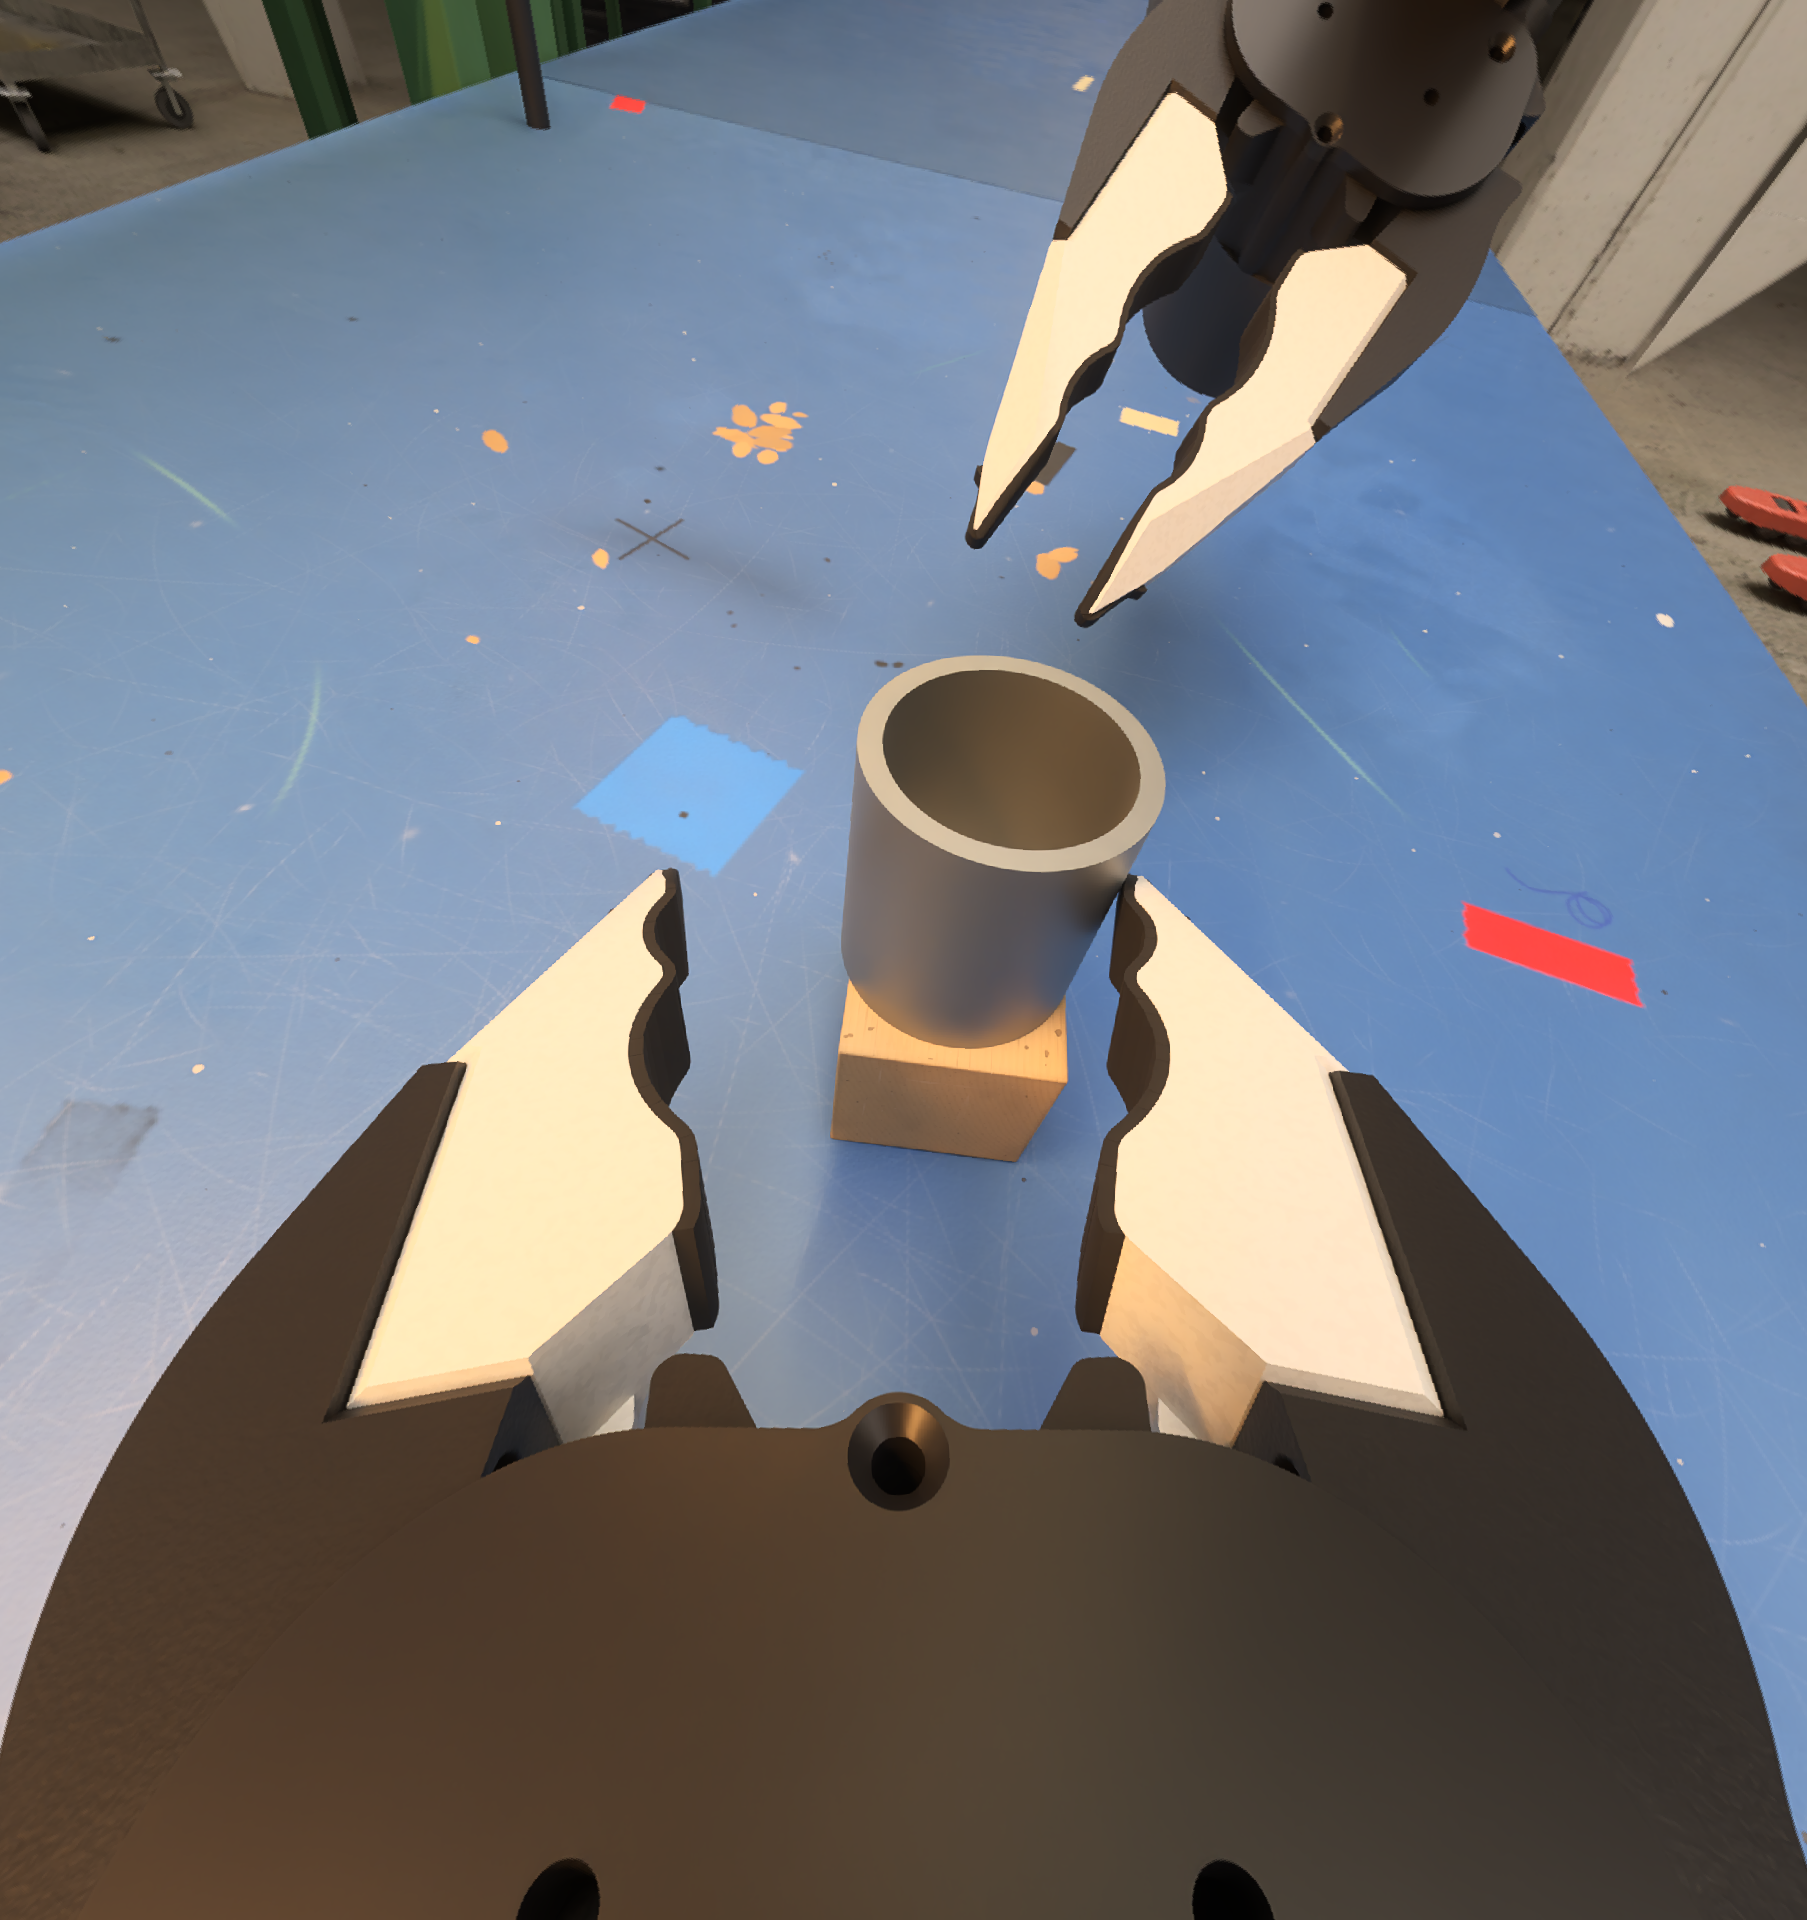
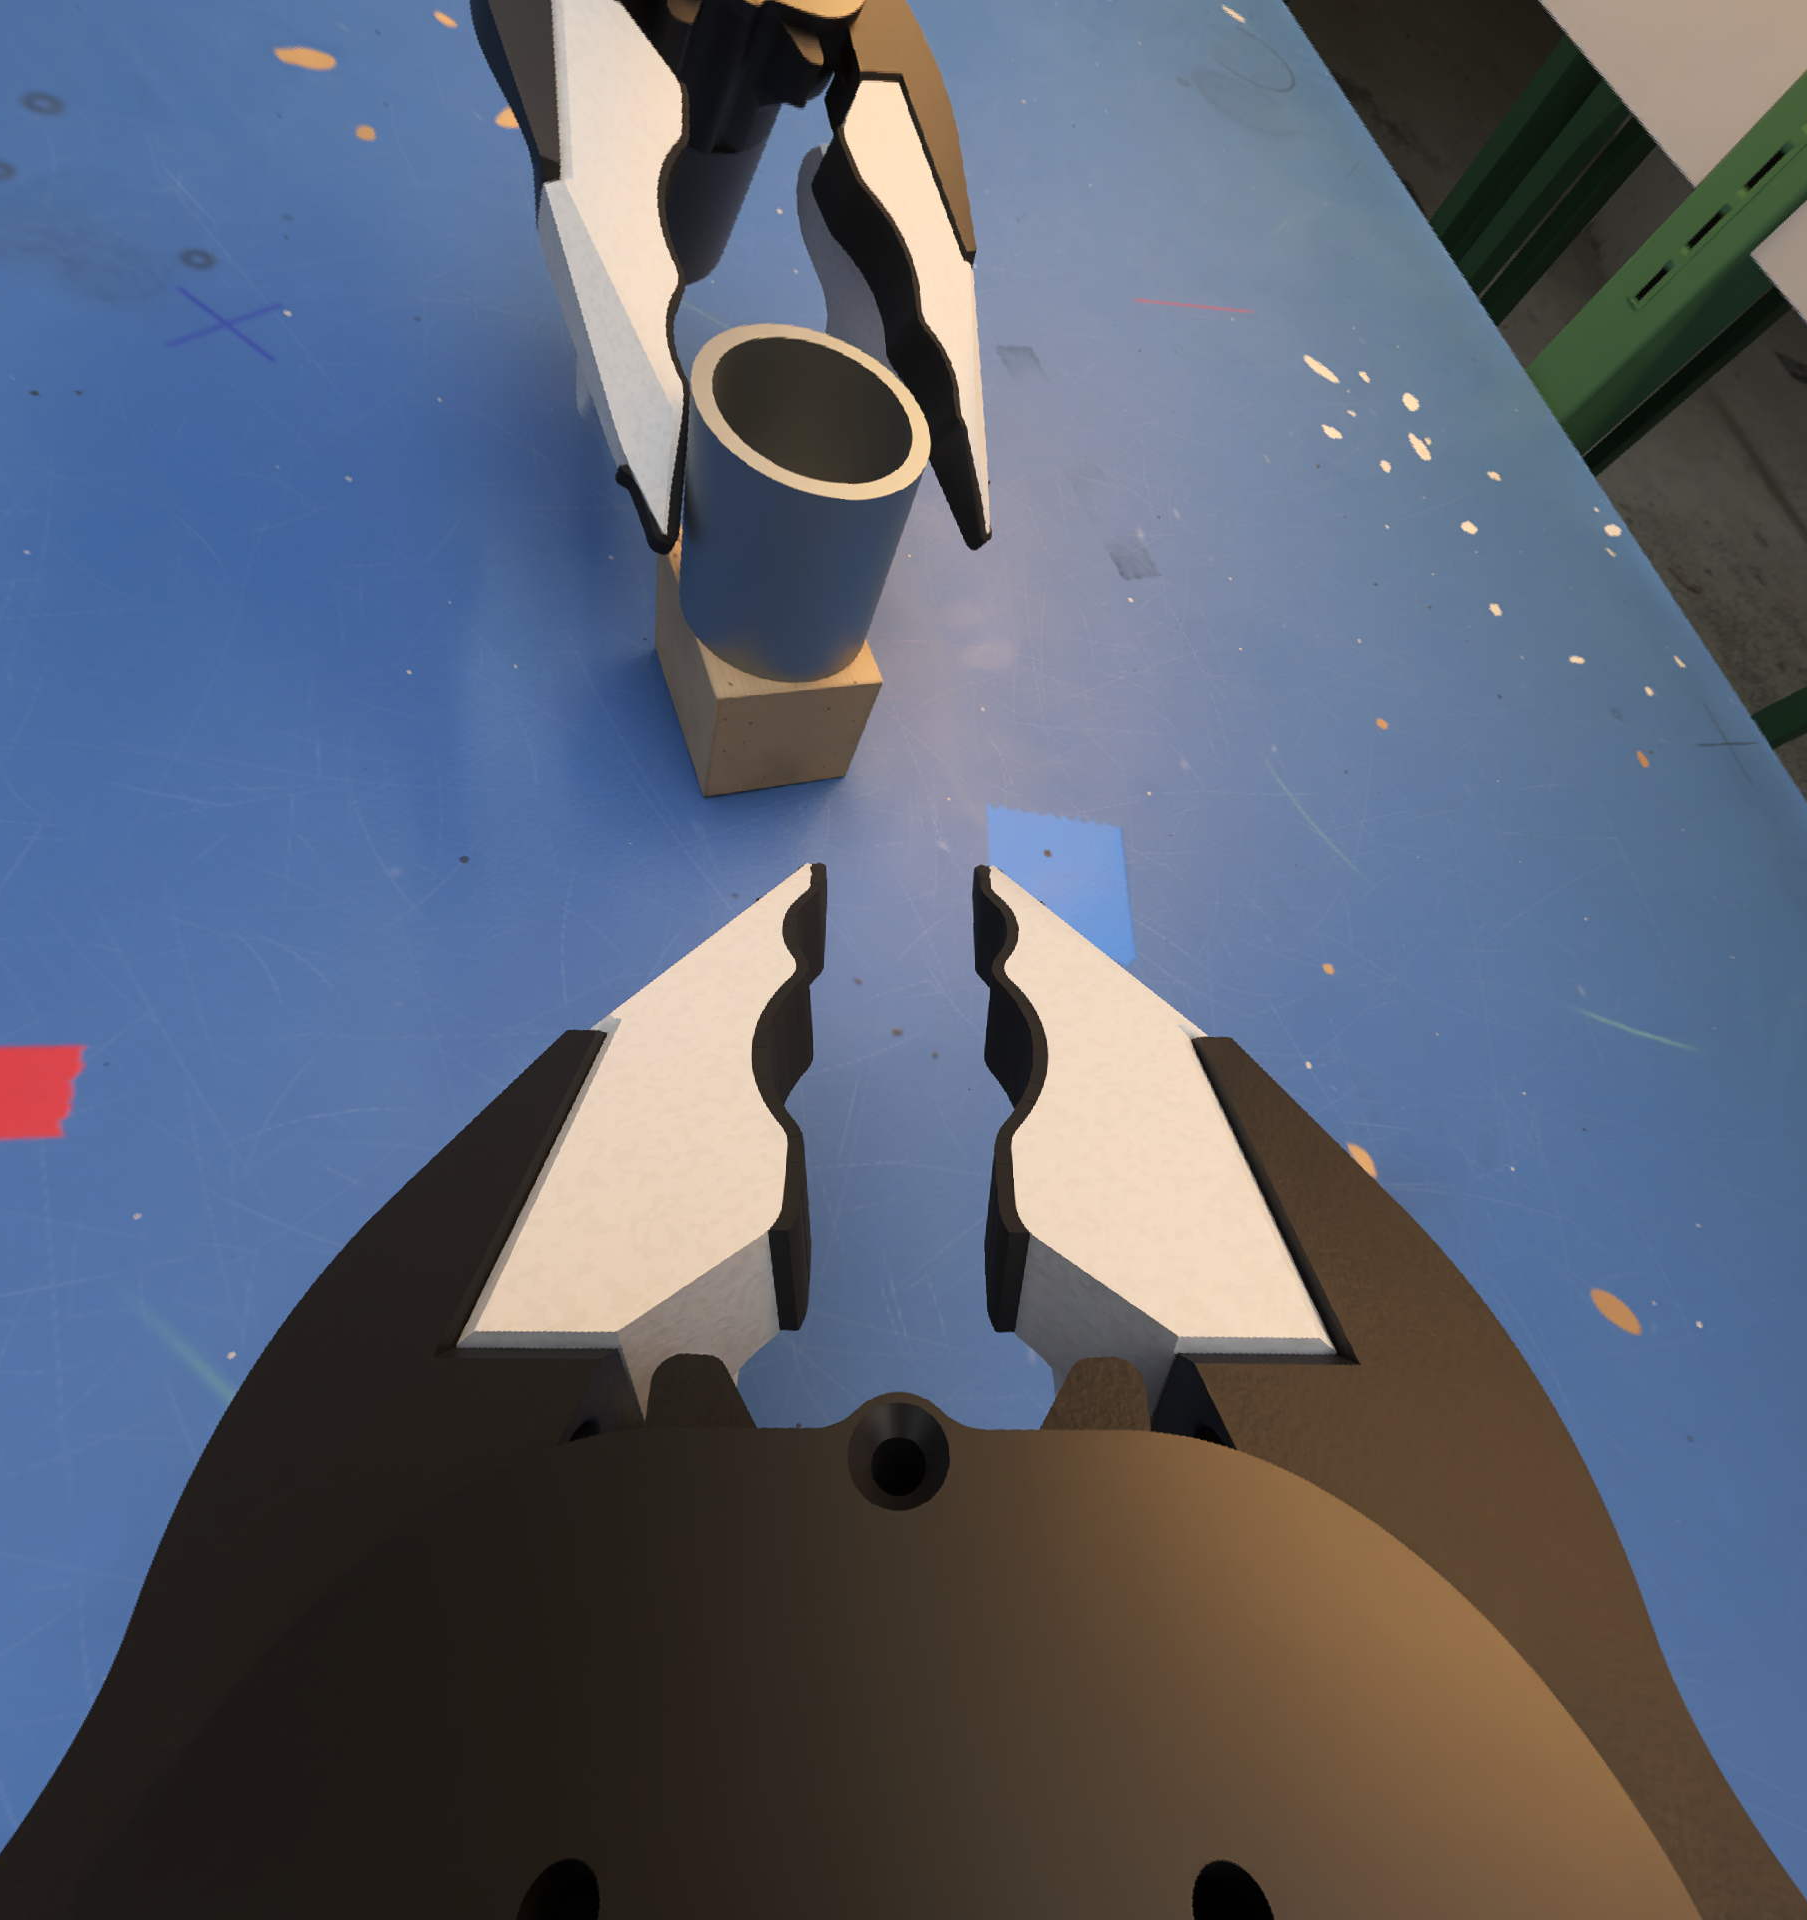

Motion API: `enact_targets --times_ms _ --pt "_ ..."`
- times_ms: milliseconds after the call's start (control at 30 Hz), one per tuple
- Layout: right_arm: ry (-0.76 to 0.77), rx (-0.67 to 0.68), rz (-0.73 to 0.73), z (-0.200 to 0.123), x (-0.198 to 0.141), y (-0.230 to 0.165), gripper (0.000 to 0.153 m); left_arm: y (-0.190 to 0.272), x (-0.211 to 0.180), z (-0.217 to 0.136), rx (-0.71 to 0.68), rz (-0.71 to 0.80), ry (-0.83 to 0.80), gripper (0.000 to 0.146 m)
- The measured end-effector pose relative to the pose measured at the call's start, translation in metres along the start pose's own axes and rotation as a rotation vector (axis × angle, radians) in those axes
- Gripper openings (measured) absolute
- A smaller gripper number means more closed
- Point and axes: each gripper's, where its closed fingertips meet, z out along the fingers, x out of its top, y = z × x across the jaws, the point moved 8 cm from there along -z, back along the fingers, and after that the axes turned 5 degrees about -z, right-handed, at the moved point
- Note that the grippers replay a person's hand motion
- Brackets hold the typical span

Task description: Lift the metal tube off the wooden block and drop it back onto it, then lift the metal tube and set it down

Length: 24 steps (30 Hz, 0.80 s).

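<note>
A grey metal tube stands upright on a small wooden block on the blue table. My left gripper is open, with its fingers on either side of the tube near the tube's lower half. Its right fingertip is close against the tube wall and the left one stands apart. In the right wrist view the tube and block lie ahead with the left gripper straddling them. My right gripper is open and empty, short of the block; it also shows in the left wrist view, hovering beyond the tube.
A light blue tape patch lies left of the block and a red tape strip to the right. The table edge runs along the right side, with orange objects on the floor beyond. A dark post stands at the far end. A green rack flanks the table.
</note>
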Motion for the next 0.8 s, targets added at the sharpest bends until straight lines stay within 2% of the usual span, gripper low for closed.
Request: enact_targets --times_ms 267,633,800 --pt "-0.029 -0.008 -0.045 0.002 0.003 -0.004 0.028 0.004 0.003 0.000 -0.031 -0.013 0.028 0.077" --pt "-0.040 -0.023 -0.080 -0.001 0.006 -0.006 0.028 0.014 0.004 0.004 -0.072 0.023 0.016 0.054" --pt "-0.048 -0.030 -0.087 -0.001 0.006 -0.006 0.028 0.014 0.005 0.004 -0.073 0.030 0.002 0.054"
